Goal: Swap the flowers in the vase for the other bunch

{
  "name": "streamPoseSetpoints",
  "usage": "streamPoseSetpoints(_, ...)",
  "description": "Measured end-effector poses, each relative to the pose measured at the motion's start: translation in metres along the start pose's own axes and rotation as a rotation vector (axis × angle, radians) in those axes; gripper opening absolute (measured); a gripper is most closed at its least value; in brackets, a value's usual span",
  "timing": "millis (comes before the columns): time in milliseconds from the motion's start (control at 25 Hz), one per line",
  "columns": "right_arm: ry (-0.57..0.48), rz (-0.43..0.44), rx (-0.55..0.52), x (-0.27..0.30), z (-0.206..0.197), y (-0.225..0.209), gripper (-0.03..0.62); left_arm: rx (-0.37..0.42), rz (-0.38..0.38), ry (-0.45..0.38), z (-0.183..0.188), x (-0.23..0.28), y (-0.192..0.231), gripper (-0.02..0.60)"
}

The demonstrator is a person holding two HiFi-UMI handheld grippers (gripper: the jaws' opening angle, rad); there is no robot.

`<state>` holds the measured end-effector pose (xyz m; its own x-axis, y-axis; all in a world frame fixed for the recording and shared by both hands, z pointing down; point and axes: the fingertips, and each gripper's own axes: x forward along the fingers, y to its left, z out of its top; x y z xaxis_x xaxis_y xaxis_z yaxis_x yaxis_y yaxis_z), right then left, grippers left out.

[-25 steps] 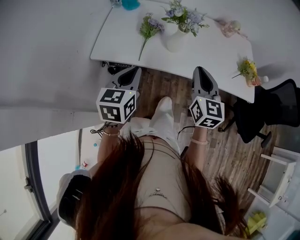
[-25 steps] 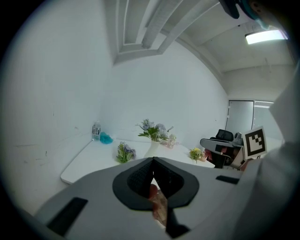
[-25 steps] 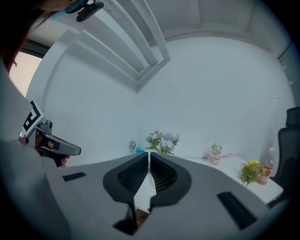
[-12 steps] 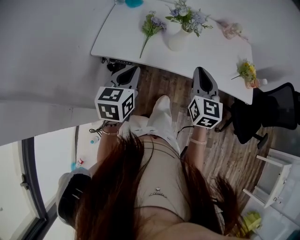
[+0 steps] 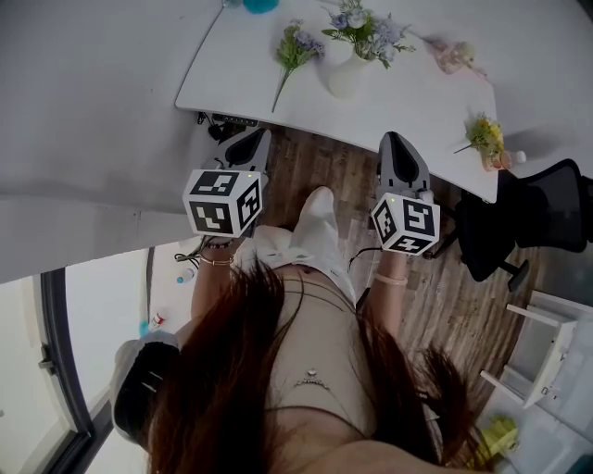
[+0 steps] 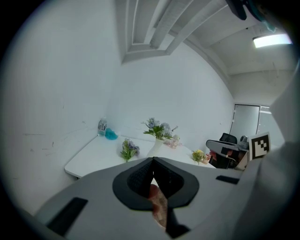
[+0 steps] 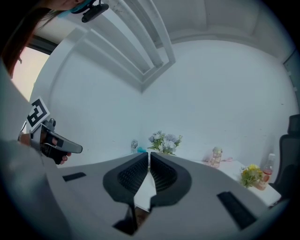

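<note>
white vase point(image 5: 345, 78) holding flowers point(image 5: 367, 28), bunch point(image 5: 296, 46) beside

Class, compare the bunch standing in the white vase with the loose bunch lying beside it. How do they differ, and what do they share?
The vase bunch stands upright in the white vase; the loose bunch lies flat on the table. The vase bunch is fuller and wider; the loose bunch is slimmer, its long stem bare. Both have pale purple blooms and green leaves.

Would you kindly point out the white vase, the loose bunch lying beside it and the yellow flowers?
white vase point(image 5: 343, 78), head view, its body.
loose bunch point(image 5: 296, 48), head view, its blossoms.
yellow flowers point(image 5: 485, 136), head view, the blooms.
</note>
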<state>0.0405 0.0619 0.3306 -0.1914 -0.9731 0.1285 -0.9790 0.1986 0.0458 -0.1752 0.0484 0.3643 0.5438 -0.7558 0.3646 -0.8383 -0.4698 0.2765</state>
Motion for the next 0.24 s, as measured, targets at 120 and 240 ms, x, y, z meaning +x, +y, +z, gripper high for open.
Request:
streamPoseSetpoints(120, 0.0, -0.002, -0.001, -0.0013, 0.0001, -0.0011, 0.037, 0.002, 0.0, 0.002, 0.0001, -0.0002, -0.0017, 0.005)
streamPoseSetpoints(240, -0.001, -0.002, -0.006, -0.0022, 0.0017, -0.0018, 0.036, 0.003, 0.002, -0.004, 0.0024, -0.0006, -0.003, 0.005)
